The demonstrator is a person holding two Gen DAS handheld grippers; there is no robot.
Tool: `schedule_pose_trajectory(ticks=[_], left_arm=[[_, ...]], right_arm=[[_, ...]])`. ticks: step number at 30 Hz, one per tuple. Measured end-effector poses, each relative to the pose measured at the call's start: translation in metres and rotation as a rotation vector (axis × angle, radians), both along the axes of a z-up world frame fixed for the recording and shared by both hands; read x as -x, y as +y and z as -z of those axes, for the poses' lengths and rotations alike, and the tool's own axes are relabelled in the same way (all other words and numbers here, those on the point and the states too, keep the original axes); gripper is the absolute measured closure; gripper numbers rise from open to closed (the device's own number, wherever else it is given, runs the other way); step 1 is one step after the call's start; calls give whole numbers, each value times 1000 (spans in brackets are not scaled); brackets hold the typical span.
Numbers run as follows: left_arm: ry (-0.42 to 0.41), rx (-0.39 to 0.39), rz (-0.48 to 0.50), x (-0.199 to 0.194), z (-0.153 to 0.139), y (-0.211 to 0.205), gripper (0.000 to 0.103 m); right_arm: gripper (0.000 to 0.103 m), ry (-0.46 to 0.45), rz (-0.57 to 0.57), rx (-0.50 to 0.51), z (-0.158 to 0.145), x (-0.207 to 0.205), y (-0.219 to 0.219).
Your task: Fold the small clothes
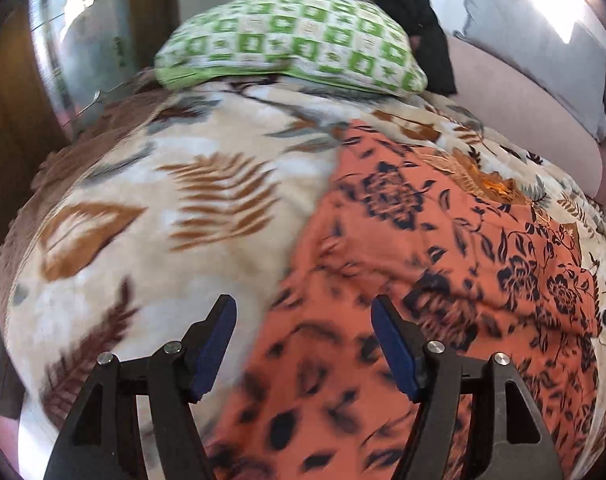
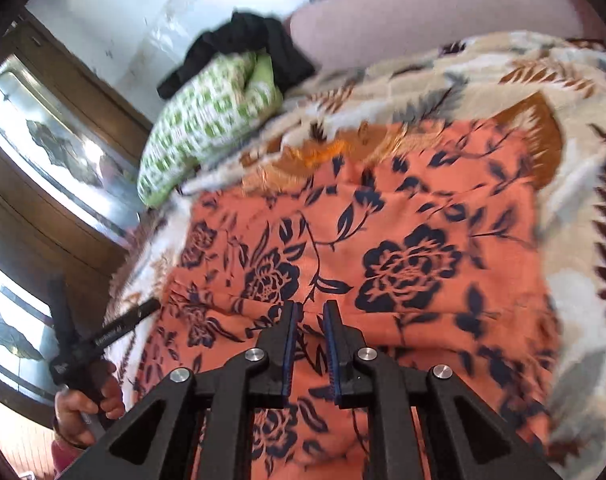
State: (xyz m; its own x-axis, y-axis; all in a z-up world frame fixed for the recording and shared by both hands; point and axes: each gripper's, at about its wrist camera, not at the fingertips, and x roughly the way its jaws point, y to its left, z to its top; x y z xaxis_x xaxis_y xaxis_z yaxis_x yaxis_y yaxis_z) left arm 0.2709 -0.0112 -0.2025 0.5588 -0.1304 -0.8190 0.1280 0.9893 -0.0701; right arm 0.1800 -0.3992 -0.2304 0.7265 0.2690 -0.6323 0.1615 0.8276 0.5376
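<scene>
One leaf-patterned blanket (image 1: pixel 151 200) covers the bed and serves as the ground for everything else; it is cream with brown and grey fern prints. Spread flat on the blanket lies the orange garment (image 2: pixel 383 240), printed with dark blue roses and leaves, its far edge showing a fringe of orange embroidery. At the far end of the blanket sits a green-and-white checked pillow (image 1: pixel 287 44), with a crumpled black cloth (image 1: pixel 403 8) draped over its back edge. Beyond the blanket's far right edge rises a pale pink headboard (image 2: pixel 423 4).

Above the blanket's near side, the left gripper (image 1: pixel 303 344) hovers with its blue-padded fingers spread wide and nothing between them; its left finger is over the bare blanket, its right over the garment. The right gripper (image 2: pixel 313 344) is low over the garment's near part, its fingers drawn close with a narrow gap left; whether cloth is pinched there I cannot tell.
</scene>
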Motion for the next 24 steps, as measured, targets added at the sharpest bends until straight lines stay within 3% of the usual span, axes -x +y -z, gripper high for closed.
schedule_pose_trajectory(ticks=[1, 3, 5, 8, 12, 18, 21, 24], left_arm=[[4, 9, -5, 10, -1, 16, 32], [17, -3, -3, 36, 1, 47, 32], [29, -58, 13, 57, 6, 69, 32], [51, -64, 55, 88, 12, 93, 32], [92, 35, 115, 120, 25, 109, 32], [136, 133, 139, 128, 48, 114, 34], [185, 200, 150, 124, 59, 114, 78], [158, 176, 175, 126, 59, 108, 80]], right_arm=[[87, -27, 22, -14, -4, 18, -4], [74, -56, 62, -34, -6, 56, -8], [16, -74, 108, -56, -10, 84, -11], [14, -95, 120, -109, -12, 122, -14], [14, -12, 100, -80, -14, 156, -10], [14, 96, 112, -141, 1, 194, -17], [16, 130, 136, -178, 14, 214, -23], [23, 186, 164, -147, 24, 217, -24]])
